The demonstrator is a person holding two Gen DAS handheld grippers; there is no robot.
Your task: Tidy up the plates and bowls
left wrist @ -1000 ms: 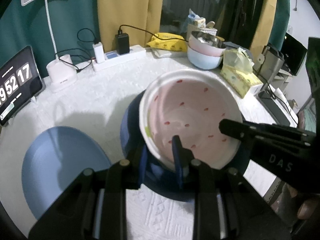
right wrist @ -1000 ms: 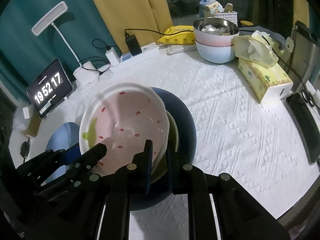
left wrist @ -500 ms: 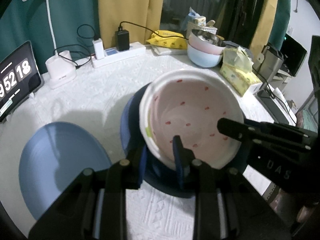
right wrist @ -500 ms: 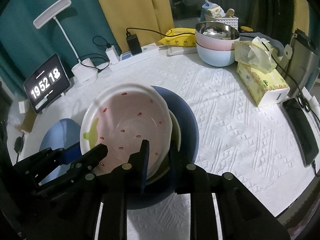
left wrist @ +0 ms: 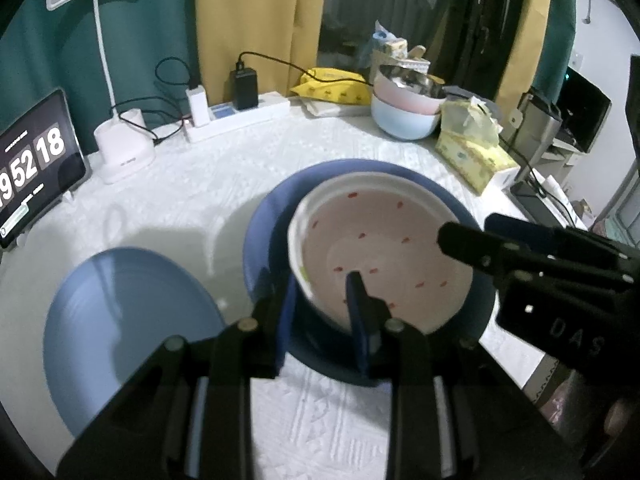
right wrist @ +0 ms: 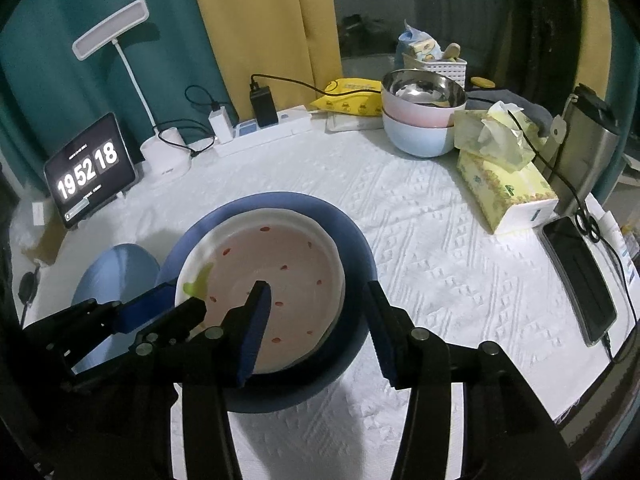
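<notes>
A glossy pink bowl [right wrist: 272, 280] with a white rim, red specks and a green mark is being seen nested in a dark blue round dish [right wrist: 352, 248], with a paler rim showing under it. A matte light blue plate [left wrist: 128, 328] is lying at about 9 o'clock from the dish, just beside it. At about 1 o'clock, well apart, a steel bowl is being seen stacked in a pink bowl and a pale blue one [right wrist: 420, 120].

Everything is being carried by a white embossed tablecloth [right wrist: 440, 260] on a round table; teal and yellow curtains are hanging behind it, with a desk lamp [right wrist: 116, 36], a tablet clock [right wrist: 88, 168] and a tissue box [right wrist: 504, 188] near the edge.

The bowl's near rim is being pinched by the left gripper [left wrist: 320, 300], one finger inside and one outside. The jaws of the right gripper [right wrist: 320, 300] have just been opening and are being held spread across the bowl's right rim, the pads clear of it.
</notes>
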